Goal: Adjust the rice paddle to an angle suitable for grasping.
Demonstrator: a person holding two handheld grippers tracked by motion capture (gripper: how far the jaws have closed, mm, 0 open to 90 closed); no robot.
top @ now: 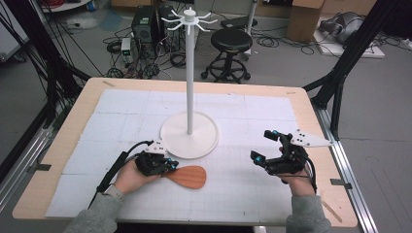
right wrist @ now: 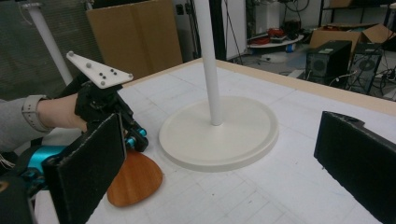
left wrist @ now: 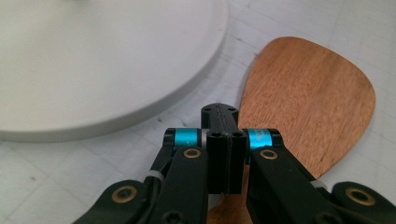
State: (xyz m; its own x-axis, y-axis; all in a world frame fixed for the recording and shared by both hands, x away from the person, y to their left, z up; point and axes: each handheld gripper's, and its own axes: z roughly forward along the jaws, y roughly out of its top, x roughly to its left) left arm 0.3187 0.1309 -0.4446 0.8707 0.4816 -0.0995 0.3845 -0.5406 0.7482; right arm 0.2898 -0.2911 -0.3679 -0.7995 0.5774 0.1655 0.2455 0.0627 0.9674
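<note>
Left gripper [left wrist: 224,140] jaws closed over the wooden spatula [left wrist: 308,98], its blade beyond them

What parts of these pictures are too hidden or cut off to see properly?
- The flat brown wooden spatula: in the high view the left gripper covers its handle; in the left gripper view the shut black fingers hide it too.
- The tall white hook stand: in the right gripper view its top is cut off by the upper edge.
- The right gripper: its own view cuts both open fingers at the edges.
</note>
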